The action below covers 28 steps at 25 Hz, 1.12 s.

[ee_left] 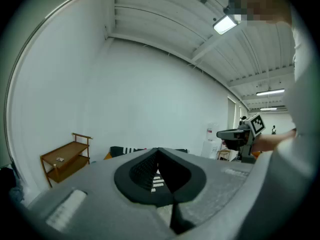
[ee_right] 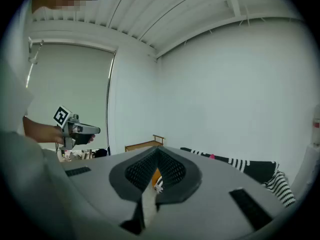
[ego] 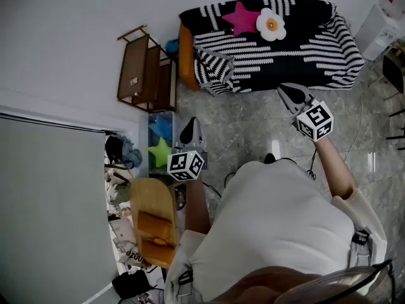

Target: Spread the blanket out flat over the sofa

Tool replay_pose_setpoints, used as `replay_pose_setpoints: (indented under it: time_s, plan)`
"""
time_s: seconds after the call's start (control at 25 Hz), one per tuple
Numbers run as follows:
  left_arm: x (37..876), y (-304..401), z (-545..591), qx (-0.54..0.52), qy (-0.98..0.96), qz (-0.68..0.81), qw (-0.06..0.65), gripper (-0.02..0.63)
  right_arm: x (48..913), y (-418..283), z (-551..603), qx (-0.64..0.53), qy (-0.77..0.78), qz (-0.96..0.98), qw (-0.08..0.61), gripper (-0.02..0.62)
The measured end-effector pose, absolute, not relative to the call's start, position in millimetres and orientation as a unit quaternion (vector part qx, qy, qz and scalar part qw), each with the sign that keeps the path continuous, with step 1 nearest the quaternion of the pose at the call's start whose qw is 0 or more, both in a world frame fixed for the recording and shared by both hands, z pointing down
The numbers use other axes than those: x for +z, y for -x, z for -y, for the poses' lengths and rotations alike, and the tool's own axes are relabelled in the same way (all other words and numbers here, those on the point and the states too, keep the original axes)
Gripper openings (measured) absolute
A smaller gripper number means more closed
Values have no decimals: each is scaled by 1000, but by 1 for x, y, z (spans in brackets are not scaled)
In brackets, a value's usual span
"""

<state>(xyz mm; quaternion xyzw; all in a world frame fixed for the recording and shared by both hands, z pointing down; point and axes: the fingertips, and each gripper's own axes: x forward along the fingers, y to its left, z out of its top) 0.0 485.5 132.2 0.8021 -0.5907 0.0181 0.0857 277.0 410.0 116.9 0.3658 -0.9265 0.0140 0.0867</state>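
A black-and-white striped blanket lies spread over the sofa, whose orange end shows at the left. A pink star cushion and a white flower cushion rest on top of it. My left gripper is held over the floor well short of the sofa, jaws shut and empty. My right gripper hovers close to the sofa's front edge, also shut with nothing in it. Each gripper shows in the other's view: the right gripper and the left gripper.
A wooden shelf stands against the wall left of the sofa. A clear bin with a green star toy sits by the wall near a wooden chair and clutter. A white appliance stands right of the sofa. Cables run over the tiled floor.
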Motion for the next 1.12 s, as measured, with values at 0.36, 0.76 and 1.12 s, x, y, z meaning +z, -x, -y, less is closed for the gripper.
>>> replay_pose_setpoints:
  time_s: [0.36,0.76,1.12]
  plan:
    - [138,-8,-491,20,-803,589,89,18,118,-281,-416,16,-364,927,84,3]
    - [143,-21,-496,26,-803,588,95,19,126,-290,-420,44,-359,929,79,3]
    - [150,-43,-498,30,-804,585,97,21,141,-304,-424,58,-349,931,88,3]
